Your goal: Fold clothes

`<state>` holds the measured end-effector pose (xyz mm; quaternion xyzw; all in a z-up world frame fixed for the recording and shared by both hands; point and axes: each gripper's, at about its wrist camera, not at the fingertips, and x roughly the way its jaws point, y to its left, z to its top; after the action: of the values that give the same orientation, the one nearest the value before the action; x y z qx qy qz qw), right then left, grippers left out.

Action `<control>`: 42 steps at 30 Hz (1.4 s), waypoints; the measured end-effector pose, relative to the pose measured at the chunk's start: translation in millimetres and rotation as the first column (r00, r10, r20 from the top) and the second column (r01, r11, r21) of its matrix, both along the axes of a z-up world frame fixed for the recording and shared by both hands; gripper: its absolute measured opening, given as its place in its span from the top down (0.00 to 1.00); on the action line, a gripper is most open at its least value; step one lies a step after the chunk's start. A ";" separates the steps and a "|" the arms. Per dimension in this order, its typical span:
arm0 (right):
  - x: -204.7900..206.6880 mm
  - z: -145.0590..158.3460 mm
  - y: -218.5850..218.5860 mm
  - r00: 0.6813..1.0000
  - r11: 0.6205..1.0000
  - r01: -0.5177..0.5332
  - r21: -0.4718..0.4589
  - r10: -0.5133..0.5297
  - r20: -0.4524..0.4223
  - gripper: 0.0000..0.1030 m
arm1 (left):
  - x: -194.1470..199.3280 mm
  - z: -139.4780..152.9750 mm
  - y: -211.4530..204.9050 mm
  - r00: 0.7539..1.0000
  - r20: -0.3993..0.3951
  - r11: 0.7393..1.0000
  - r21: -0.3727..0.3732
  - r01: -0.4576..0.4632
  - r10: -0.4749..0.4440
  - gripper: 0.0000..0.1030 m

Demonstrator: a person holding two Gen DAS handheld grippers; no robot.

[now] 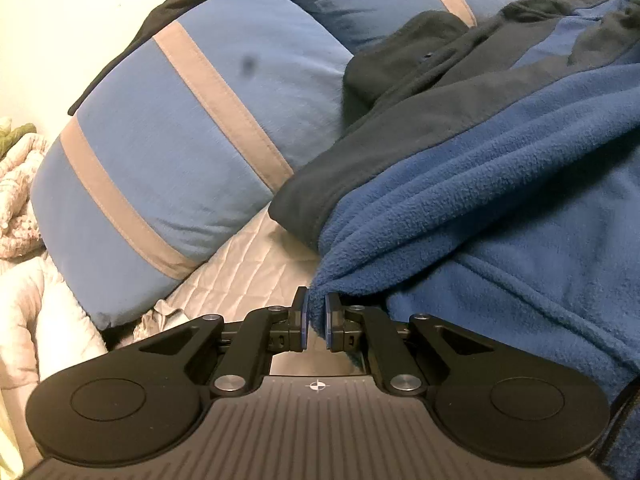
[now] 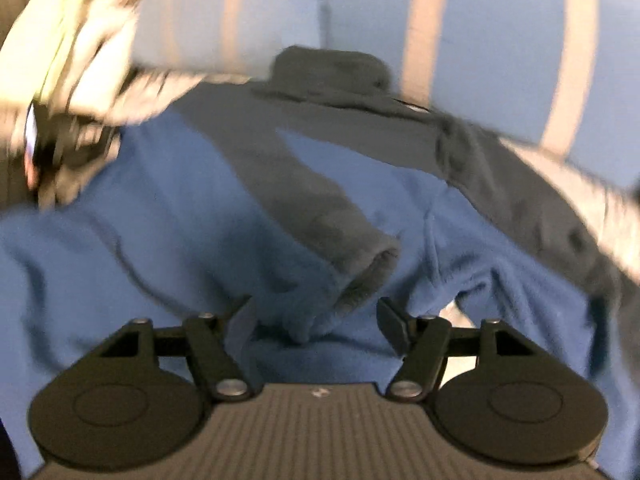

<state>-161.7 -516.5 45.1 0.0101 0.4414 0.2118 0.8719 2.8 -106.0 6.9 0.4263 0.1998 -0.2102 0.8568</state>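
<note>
A blue fleece jacket (image 1: 500, 184) with dark grey shoulders and collar lies on the bed. My left gripper (image 1: 316, 318) is shut on a bunched edge of its blue fabric, just below a grey cuff (image 1: 300, 208). The right wrist view is blurred by motion. There the same jacket (image 2: 160, 232) spreads out with its grey collar (image 2: 332, 72) at the top. A grey sleeve (image 2: 312, 200) runs across the blue body, and its cuff ends just ahead of my right gripper (image 2: 318, 320). That gripper is open over the blue fabric and holds nothing.
Two blue pillows with beige stripes (image 1: 172, 140) lean at the head of the bed. A light quilted bedspread (image 1: 248, 268) shows beside the jacket. Rumpled pale bedding (image 1: 20, 184) lies at the far left. A blurred dark device (image 2: 60, 144) sits at the left of the right wrist view.
</note>
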 end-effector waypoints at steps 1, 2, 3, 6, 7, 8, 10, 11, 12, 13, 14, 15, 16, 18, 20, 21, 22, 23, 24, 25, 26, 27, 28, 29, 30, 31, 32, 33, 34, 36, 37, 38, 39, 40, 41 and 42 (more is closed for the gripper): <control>5.9 -4.6 -5.0 0.999 0.999 0.032 0.041 -0.031 -0.012 0.27 | -0.1 -0.5 -0.5 1.000 0.000 1.000 0.003 -0.002 0.002 0.92; 12.9 -10.4 -8.2 0.998 0.995 0.062 0.073 -0.060 -0.027 0.28 | -0.2 -0.9 -0.9 1.000 0.000 1.000 0.005 -0.003 0.003 0.92; 19.8 -16.9 -10.6 0.995 0.991 0.092 0.099 -0.088 -0.043 0.30 | -0.2 -1.1 -1.3 1.000 0.000 1.000 0.008 -0.004 0.004 0.92; 39.8 -35.1 -13.9 0.984 0.973 0.169 0.154 -0.156 -0.089 0.43 | -1.2 -0.4 -2.5 1.000 0.003 1.000 0.019 0.000 0.000 0.92; 45.8 -40.3 -12.7 0.980 0.969 0.186 0.161 -0.171 -0.100 0.57 | -1.8 -0.5 -2.7 1.000 0.005 1.000 0.028 0.003 -0.003 0.92; 48.9 -44.7 -11.4 0.977 0.967 0.196 0.164 -0.179 -0.112 0.67 | -2.9 -1.1 -2.7 1.000 0.009 0.999 0.040 0.008 -0.008 0.92; 51.3 -52.1 -9.1 0.970 0.963 0.221 0.155 -0.200 -0.140 0.90 | -5.4 -2.2 -1.9 1.000 0.018 0.998 0.066 0.022 -0.024 0.92; 50.2 -53.0 -7.5 0.969 0.964 0.226 0.140 -0.208 -0.135 0.91 | -6.5 -3.4 -1.5 0.999 0.020 0.996 0.081 0.031 -0.033 0.92; 47.7 -52.0 -5.6 0.970 0.968 0.223 0.119 -0.208 -0.123 0.91 | -7.3 -5.0 -1.3 0.999 0.020 0.994 0.098 0.037 -0.040 0.91; 45.5 -51.5 -5.2 0.970 0.968 0.226 0.105 -0.213 -0.121 0.91 | -7.0 -7.4 -1.5 0.999 0.015 0.992 0.120 0.041 -0.043 0.89; 43.8 -51.9 -6.4 0.965 0.966 0.238 0.105 -0.224 -0.134 0.91 | -6.3 -9.5 -1.4 0.999 0.009 0.989 0.140 0.043 -0.045 0.89; 42.2 -52.2 -7.6 0.961 0.962 0.251 0.104 -0.234 -0.146 0.90 | -6.2 -9.2 -1.1 0.999 0.007 0.988 0.146 0.040 -0.042 0.87; 40.5 -52.5 -8.8 0.957 0.959 0.263 0.104 -0.245 -0.158 0.85 | -6.1 -6.8 -0.5 0.999 0.006 0.989 0.143 0.032 -0.033 0.81; 35.5 -46.4 -9.7 0.954 0.957 0.275 0.092 -0.259 -0.151 0.68 | -7.6 8.8 5.1 1.000 0.011 0.994 0.111 0.011 -0.012 0.63; 29.0 -36.0 -10.8 0.955 0.957 0.281 0.077 -0.271 -0.124 0.50 | -9.9 29.6 12.8 1.000 0.017 0.998 0.067 -0.012 0.011 0.53; 24.2 -27.7 -12.6 0.956 0.956 0.284 0.070 -0.276 -0.097 0.37 | -11.0 39.9 16.6 1.000 0.020 0.999 0.044 -0.023 0.022 0.51; 19.3 -18.6 -15.0 0.957 0.956 0.287 0.068 -0.282 -0.067 0.26 | -11.3 51.3 20.9 0.999 0.018 0.999 0.020 -0.036 0.035 0.48; 14.4 -8.7 -18.1 0.957 0.954 0.290 0.070 -0.288 -0.034 0.24 | -9.9 64.4 26.1 0.999 0.010 0.999 -0.005 -0.052 0.052 0.43; 9.6 2.3 -21.3 0.956 0.954 0.291 0.071 -0.292 0.003 0.21 | -8.4 78.4 31.2 0.998 -0.003 0.997 -0.035 -0.068 0.068 0.36; 5.6 14.0 -24.6 0.954 0.954 0.293 0.069 -0.296 0.040 0.15 | -6.7 93.8 36.0 0.996 -0.023 0.994 -0.070 -0.084 0.083 0.35; 2.1 25.1 -27.9 0.949 0.952 0.300 0.065 -0.305 0.078 0.12 | -4.8 110.2 41.0 0.994 -0.046 0.989 -0.108 -0.099 0.095 0.35; -1.2 36.7 -32.8 0.941 0.947 0.314 0.063 -0.320 0.113 0.09 | -3.0 127.6 45.6 0.993 -0.072 0.983 -0.149 -0.108 0.099 0.35; -4.1 48.7 -39.3 0.930 0.941 0.333 0.064 -0.339 0.145 0.06 | -1.8 143.9 48.7 0.991 -0.091 0.975 -0.188 -0.115 0.099 0.35; -6.9 60.7 -45.8 0.917 0.934 0.351 0.066 -0.357 0.176 0.03 | -1.2 161.5 51.5 0.990 -0.102 0.966 -0.230 -0.121 0.099 0.35; -9.8 72.7 -52.4 0.904 0.927 0.369 0.068 -0.375 0.207 0.00 | -2.0 180.6 53.7 0.990 -0.104 0.954 -0.272 -0.124 0.099 0.35; -12.7 84.8 -58.9 0.889 0.919 0.387 0.071 -0.392 0.238 0.00 | -3.9 198.7 54.4 0.990 -0.100 0.944 -0.307 -0.122 0.096 0.34; -15.6 96.8 -65.4 0.872 0.912 0.404 0.074 -0.409 0.269 0.00 | -7.0 216.5 54.3 0.992 -0.086 0.934 -0.340 -0.114 0.090 0.32; -18.4 108.8 -72.0 0.855 0.903 0.422 0.078 -0.425 0.299 0.00 | -12.2 234.2 52.9 0.995 -0.056 0.924 -0.370 -0.096 0.081 0.28; -21.3 120.8 -78.5 0.836 0.895 0.439 0.082 -0.440 0.328 0.00 | -17.2 251.1 51.0 0.997 -0.025 0.914 -0.398 -0.076 0.072 0.24; -27.0 144.9 -91.6 0.795 0.877 0.472 0.093 -0.468 0.386 0.00 | -25.9 280.9 44.9 0.998 0.038 0.896 -0.443 -0.031 0.054 0.22; -29.9 156.9 -98.1 0.772 0.867 0.487 0.099 -0.482 0.415 0.00 | -28.8 293.3 40.4 0.998 0.050 0.886 -0.462 -0.018 0.047 0.22; -32.8 169.0 -104.6 0.749 0.858 0.503 0.106 -0.494 0.442 0.00 | -31.8 304.7 36.1 0.998 0.059 0.876 -0.482 -0.004 0.037 0.21; -35.6 181.0 -111.2 0.724 0.848 0.518 0.114 -0.505 0.469 0.00 | -35.2 313.1 32.0 0.997 0.072 0.867 -0.497 0.014 0.025 0.21; -38.5 193.0 -117.7 0.698 0.838 0.533 0.122 -0.516 0.496 0.00 | -39.5 320.5 26.7 0.996 0.087 0.858 -0.512 0.032 0.015 0.21; -43.4 202.9 -125.0 0.673 0.826 0.549 0.128 -0.528 0.517 0.00 | -44.4 327.1 20.9 0.995 0.103 0.847 -0.529 0.050 0.006 0.21; -50.5 210.6 -133.1 0.650 0.812 0.569 0.132 -0.542 0.533 0.00 | -50.1 331.4 15.1 0.993 0.115 0.835 -0.547 0.067 -0.004 0.18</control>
<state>-212.2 -649.6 255.7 0.0629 0.1536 -0.0818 0.9827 -47.3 -90.9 338.3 0.1771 0.0760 -0.2509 0.9486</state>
